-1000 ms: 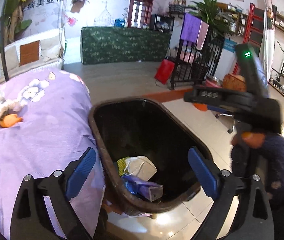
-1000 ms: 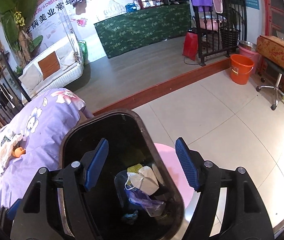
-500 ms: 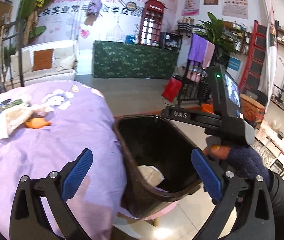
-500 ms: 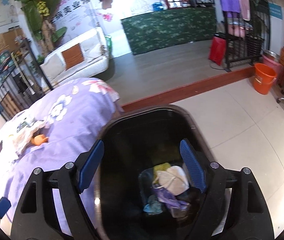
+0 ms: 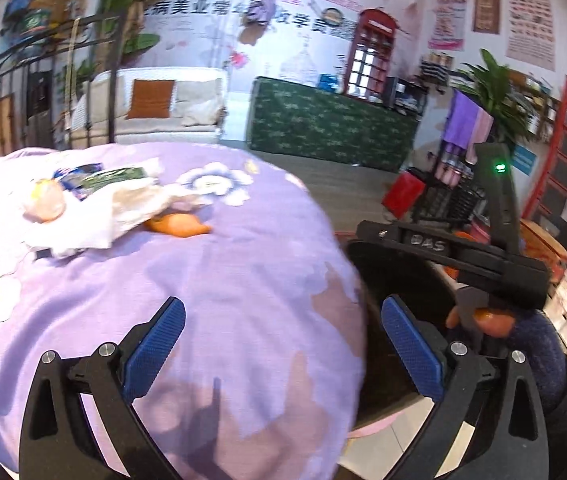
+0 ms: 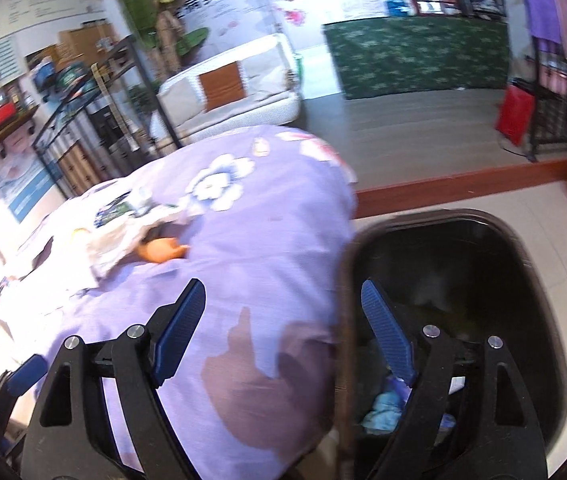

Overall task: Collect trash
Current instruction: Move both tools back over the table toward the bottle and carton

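Over on the far left, the leftover trash is sitting on the purple flowered cloth (image 5: 219, 280) covering the desk: a crumpled white wrapper pile (image 5: 83, 220) with a dark printed packet (image 5: 111, 176) lying along its top edge, and an orange scrap (image 5: 175, 226) touching the pile's right side. From my right camera I'm seeing the same white pile (image 6: 111, 240) and orange scrap (image 6: 159, 249), well ahead of my jaws. My left gripper (image 5: 281, 344) is hovering over the cloth with its jaws spread wide, pinching nothing. My right gripper (image 6: 283, 332) is doing the same thing, jaws wide apart and empty, its left finger over the cloth and its right finger over the black trash bin (image 6: 523, 240). The bin is standing right beside the desk's right edge, and I'm making out some bluish and purple scraps (image 6: 383, 412) down in the bottom, though it's blurry. In my left camera the bin (image 5: 395, 368) is only partly showing, and my other gripper's body is hanging over it, held by my right hand (image 5: 479, 318) in a dark fuzzy sleeve (image 5: 539, 348).
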Tool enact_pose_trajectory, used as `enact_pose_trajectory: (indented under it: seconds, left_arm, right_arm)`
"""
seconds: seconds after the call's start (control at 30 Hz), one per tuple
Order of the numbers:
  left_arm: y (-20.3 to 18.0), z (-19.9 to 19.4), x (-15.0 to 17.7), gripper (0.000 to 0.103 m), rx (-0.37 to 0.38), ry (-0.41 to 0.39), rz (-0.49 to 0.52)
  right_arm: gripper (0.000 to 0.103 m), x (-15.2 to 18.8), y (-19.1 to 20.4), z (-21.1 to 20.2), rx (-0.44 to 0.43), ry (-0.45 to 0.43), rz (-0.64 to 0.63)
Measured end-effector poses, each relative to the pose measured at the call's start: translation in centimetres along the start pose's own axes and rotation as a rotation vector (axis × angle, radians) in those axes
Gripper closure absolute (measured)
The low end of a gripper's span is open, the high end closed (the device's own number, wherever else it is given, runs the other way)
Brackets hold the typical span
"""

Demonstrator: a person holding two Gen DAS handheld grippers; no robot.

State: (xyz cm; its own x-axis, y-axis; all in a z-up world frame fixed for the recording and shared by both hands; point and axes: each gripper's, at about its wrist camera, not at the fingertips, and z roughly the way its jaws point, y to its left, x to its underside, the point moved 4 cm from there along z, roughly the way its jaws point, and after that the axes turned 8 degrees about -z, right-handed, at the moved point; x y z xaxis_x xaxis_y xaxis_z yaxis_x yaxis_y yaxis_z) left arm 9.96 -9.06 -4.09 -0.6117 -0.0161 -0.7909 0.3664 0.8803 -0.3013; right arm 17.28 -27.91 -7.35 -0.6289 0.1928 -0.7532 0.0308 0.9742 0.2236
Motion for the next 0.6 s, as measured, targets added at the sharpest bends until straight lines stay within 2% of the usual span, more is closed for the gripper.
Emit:
enact_pose_trajectory:
  seconds: [0.33, 0.5, 0.6]
  left_arm:
    - [9.1, -0.5, -1.5, 0.006, -0.12, 0.02, -0.101]
    - [13.0, -1.6, -2.6, 0.006, -0.18, -0.002, -0.144]
    - [15.2, -2.0, -3.6, 0.006, -0.205, -0.005, -0.151]
  right_arm:
    - [0.023, -2.3, 9.2, 3.3, -0.17, 0.018, -0.159]
    - [0.023, -3.1, 14.4, 4.8, -0.252, 0.031, -0.259]
    - [0.023, -4.3, 17.0, 6.1, -0.271, 0.028, -0.312]
